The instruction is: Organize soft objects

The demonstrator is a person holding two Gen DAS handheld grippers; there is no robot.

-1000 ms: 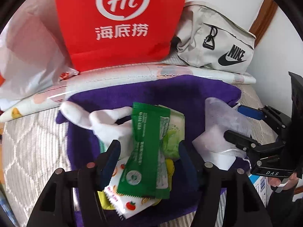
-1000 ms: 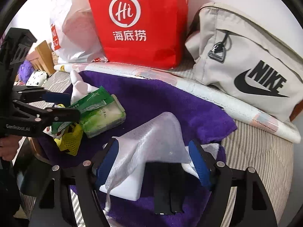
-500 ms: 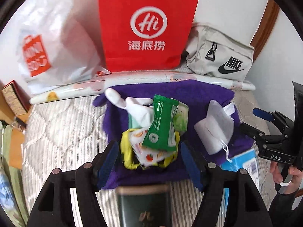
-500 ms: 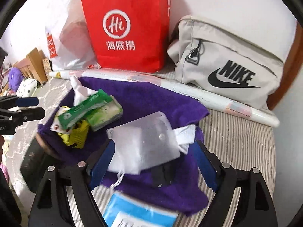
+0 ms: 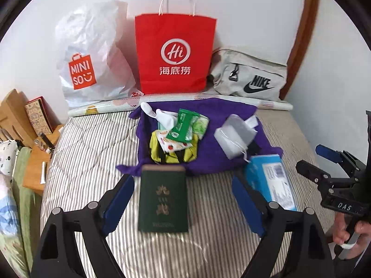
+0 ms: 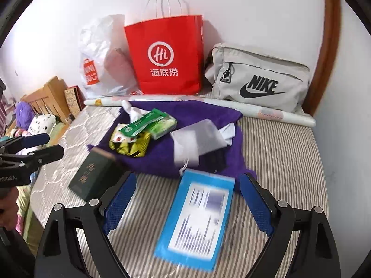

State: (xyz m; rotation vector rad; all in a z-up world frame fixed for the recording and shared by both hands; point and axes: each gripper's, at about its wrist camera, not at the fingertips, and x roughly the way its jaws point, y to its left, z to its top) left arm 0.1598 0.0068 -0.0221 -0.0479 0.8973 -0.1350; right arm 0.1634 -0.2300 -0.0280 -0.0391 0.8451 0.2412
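A purple cloth (image 5: 213, 159) (image 6: 162, 159) lies on the striped bed. On it lie a white sock (image 5: 162, 117) (image 6: 133, 111), a green packet (image 5: 183, 126) (image 6: 141, 125), a tissue pack (image 5: 200, 125) (image 6: 163, 126), a yellow mesh item (image 5: 172, 155) (image 6: 129, 147) and a white pouch (image 5: 234, 136) (image 6: 199, 139). My left gripper (image 5: 183, 199) is open and empty, above a dark green booklet (image 5: 163, 199) (image 6: 92, 176). My right gripper (image 6: 187, 202) is open and empty, above a blue packet (image 6: 197, 220) (image 5: 270, 180).
A red paper bag (image 5: 175, 53) (image 6: 164, 55), a white plastic bag (image 5: 90, 53) (image 6: 102, 58) and a grey Nike bag (image 5: 249, 77) (image 6: 259, 78) stand along the wall. A rolled sheet (image 5: 102, 107) (image 6: 266, 112) lies before them. Wooden furniture (image 5: 27, 125) stands left.
Both grippers have pulled back and up from the purple cloth. The booklet and the blue packet have come into view in front of the cloth. Both jaws stay open.
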